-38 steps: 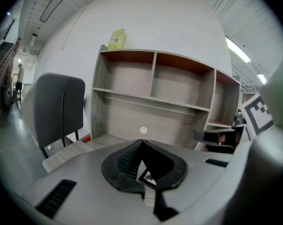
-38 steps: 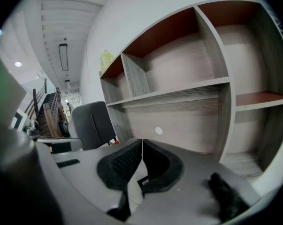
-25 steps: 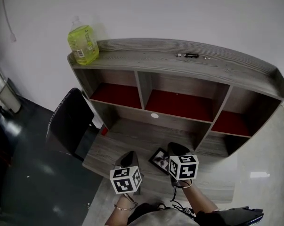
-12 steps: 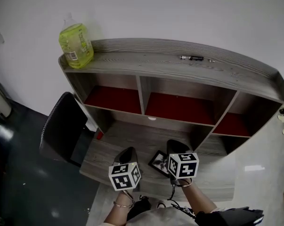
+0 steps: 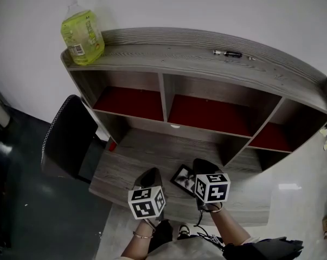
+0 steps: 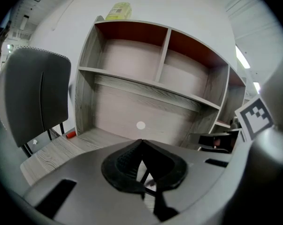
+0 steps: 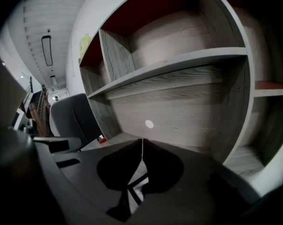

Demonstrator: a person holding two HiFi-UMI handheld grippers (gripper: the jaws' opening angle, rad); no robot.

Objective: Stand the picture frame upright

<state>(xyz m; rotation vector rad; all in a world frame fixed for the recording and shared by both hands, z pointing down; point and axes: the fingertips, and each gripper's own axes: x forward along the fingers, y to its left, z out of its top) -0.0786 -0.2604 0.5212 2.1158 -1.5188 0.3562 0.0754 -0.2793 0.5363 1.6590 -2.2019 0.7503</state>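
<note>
Pre-grasp step: left tongs (image 5: 151, 173) and right tongs (image 5: 202, 164), both pressed together and empty, flank the flat-lying picture frame (image 5: 183, 179); next they likely must spread.

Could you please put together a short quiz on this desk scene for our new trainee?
1. True or false: the black picture frame stands upright on the grey wood-grain desk.
2. Where is the yellow-green plastic bottle? A: at the left end of the hutch's top shelf. B: in the middle compartment. C: on the chair seat.
3. In one word, how do the jaws of the left gripper and the right gripper stand?
Key: 1 false, it lies flat on the desk between the two grippers. 2 A. 3 shut, and neither clamps anything.
</note>
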